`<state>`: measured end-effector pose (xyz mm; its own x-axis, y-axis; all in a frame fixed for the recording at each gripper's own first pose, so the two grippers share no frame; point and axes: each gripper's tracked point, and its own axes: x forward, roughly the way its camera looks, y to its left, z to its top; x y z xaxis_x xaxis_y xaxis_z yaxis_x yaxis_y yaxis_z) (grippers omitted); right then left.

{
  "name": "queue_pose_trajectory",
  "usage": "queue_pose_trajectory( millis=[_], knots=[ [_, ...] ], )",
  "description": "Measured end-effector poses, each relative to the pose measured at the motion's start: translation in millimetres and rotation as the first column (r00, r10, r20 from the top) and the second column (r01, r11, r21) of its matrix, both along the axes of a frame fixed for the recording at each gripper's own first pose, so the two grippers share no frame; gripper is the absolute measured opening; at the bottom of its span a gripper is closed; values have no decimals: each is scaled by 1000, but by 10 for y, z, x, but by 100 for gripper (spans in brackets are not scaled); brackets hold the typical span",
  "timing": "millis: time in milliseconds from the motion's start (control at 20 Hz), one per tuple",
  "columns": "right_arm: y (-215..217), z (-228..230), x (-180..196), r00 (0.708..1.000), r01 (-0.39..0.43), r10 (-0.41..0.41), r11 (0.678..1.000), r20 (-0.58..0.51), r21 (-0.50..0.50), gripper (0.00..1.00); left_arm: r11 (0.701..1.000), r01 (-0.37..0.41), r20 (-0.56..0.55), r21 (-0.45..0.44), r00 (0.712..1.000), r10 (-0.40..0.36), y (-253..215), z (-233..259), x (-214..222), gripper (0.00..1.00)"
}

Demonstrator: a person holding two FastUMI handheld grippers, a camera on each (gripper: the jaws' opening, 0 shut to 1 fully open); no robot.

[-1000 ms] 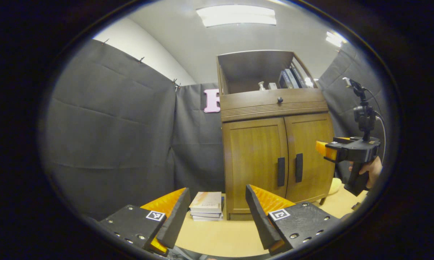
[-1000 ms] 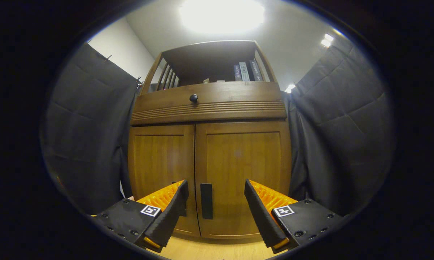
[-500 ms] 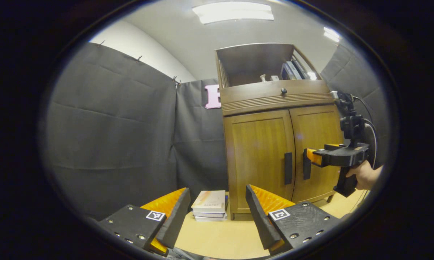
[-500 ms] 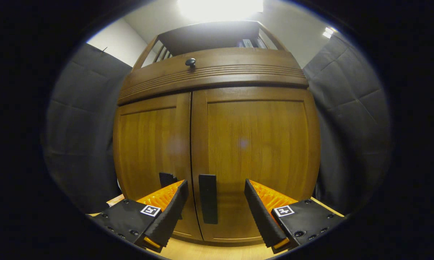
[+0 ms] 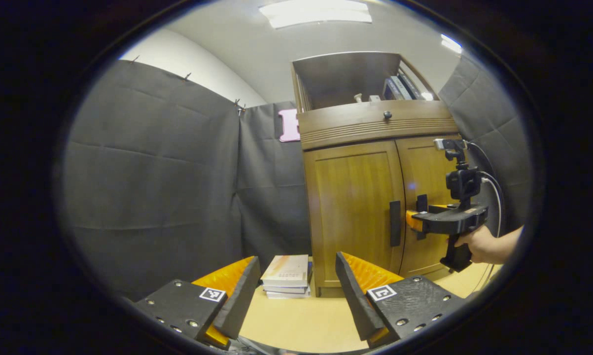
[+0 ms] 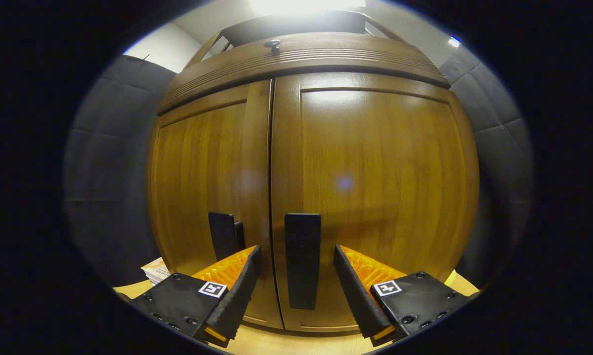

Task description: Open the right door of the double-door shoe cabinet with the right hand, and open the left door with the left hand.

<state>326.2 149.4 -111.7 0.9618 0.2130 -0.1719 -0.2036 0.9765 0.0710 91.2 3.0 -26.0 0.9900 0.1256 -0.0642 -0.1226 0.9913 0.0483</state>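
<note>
On the shoe cabinet [image 6: 365, 162], two doors, two handles, both closed.

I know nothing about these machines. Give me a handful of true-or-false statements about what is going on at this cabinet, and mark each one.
1. Both doors of the shoe cabinet are closed. True.
2. The right gripper has its fingers apart with the right door handle between them. True.
3. The left gripper is clamped on the left door handle. False: it is open and well back from the cabinet.
4. A stack of books lies on the floor left of the cabinet. True.
5. The top shelf of the cabinet is bare. False: books stand there.
</note>
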Motion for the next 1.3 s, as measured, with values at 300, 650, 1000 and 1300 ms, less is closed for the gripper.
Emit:
queue_pose_trajectory(
  millis=[300,650,1000,1300],
  knots=[
    [-91,-86,52,998,62,-63,998,-21,-24,48,1000,-25,3,-3,1000,25,25,3,-45,89],
    [-75,-141,-25,995,24,-23,1000,-96,9,10,1000,-11,19,-11,1000,11,24,36,-105,89],
    [-170,-66,-391,995,-12,15,1000,-101,29,13,1000,13,37,-6,999,-12,14,68,-219,89],
    [-309,-5,-697,994,-25,29,999,-107,33,10,999,47,63,3,997,-47,-34,122,-347,89]
  ],
)
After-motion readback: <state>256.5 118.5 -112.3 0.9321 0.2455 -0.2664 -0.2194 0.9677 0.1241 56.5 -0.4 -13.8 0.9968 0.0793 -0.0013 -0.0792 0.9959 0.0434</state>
